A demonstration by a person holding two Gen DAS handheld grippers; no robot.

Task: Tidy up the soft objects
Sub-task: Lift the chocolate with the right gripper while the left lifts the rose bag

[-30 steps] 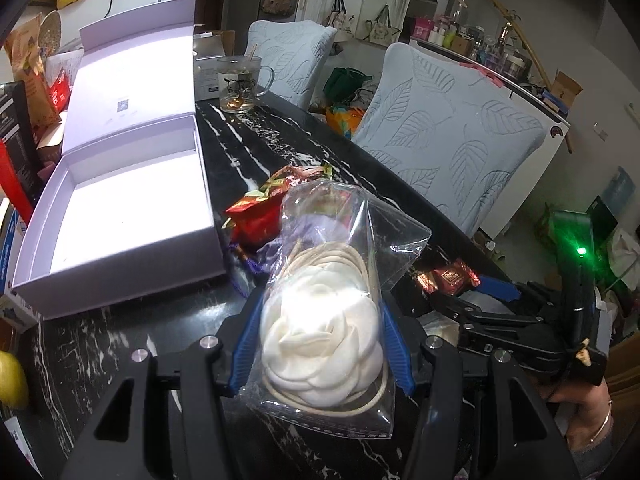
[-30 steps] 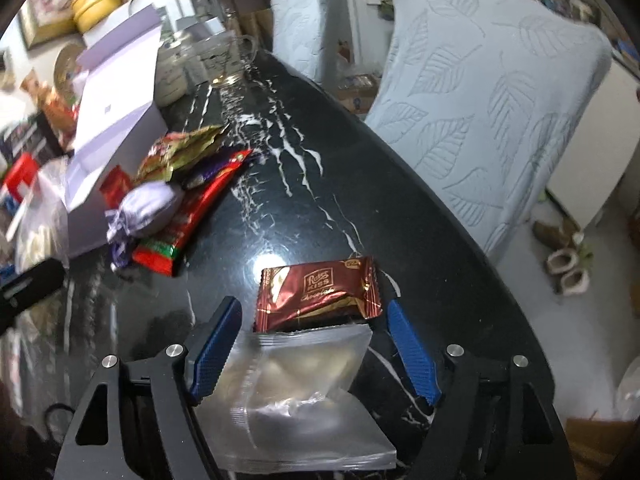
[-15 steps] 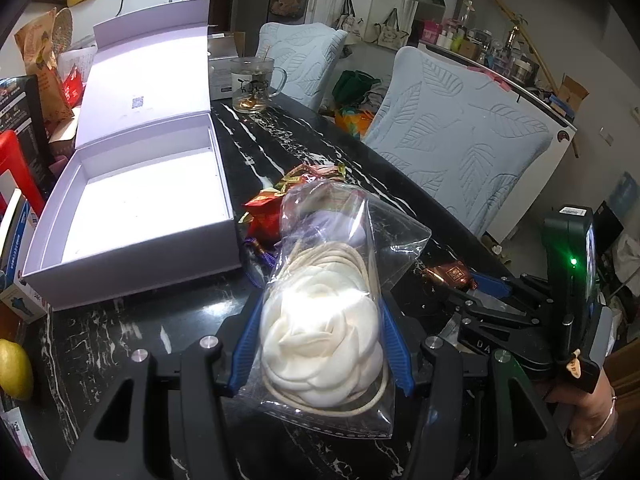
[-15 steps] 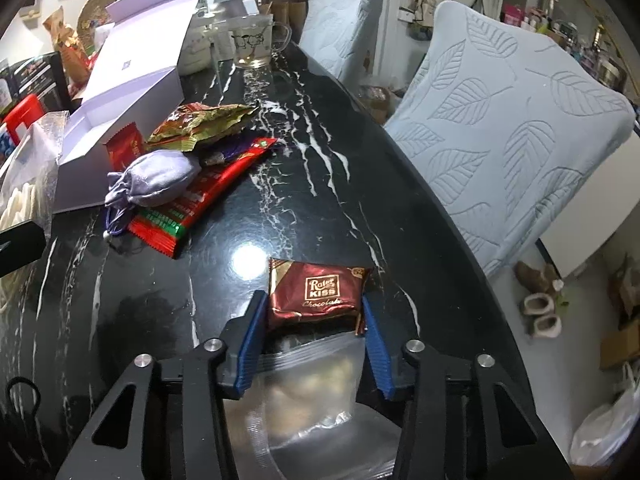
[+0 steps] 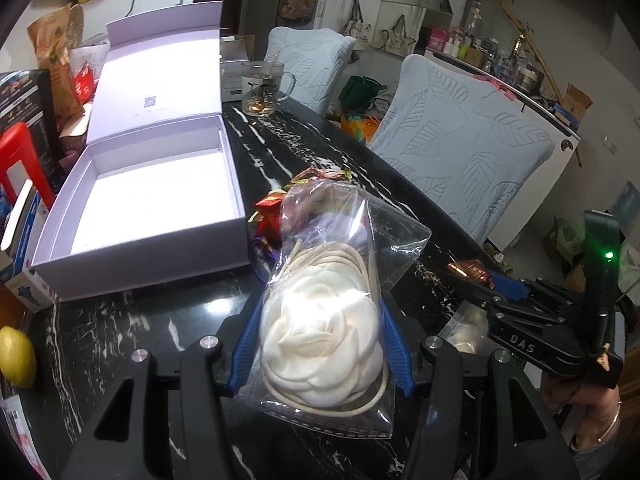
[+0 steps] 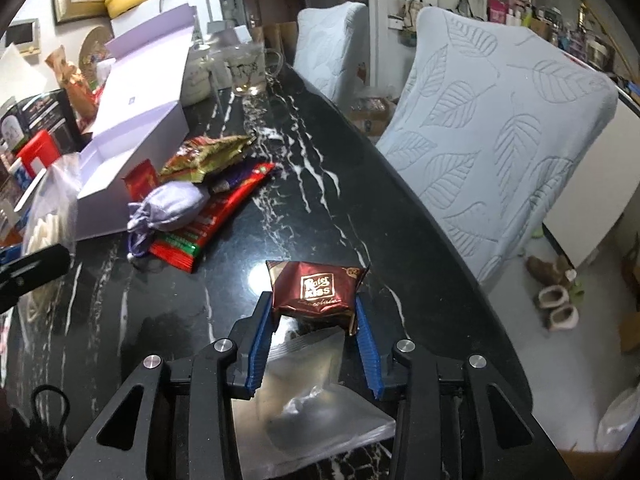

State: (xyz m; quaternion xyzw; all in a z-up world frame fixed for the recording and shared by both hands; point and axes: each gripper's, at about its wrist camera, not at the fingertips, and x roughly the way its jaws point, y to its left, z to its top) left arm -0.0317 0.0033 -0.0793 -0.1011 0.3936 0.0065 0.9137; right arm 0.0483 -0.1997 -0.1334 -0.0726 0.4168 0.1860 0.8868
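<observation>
My left gripper is shut on a clear bag with a white fabric flower and holds it above the black marble table, in front of the open white box. My right gripper is shut on a brown Ritter Kiss chocolate packet, lifted off the table; a clear plastic bag lies under it. It also shows in the left wrist view. A lilac drawstring pouch lies on red snack wrappers beside the box.
A glass mug stands at the table's far end. Two leaf-pattern chairs line the right edge. A lemon lies at the near left. Boxes and packets crowd the left side.
My right gripper has closed on the chocolate packet and lifted it. My left gripper has carried the flower bag up and back, so more of the box shows.
</observation>
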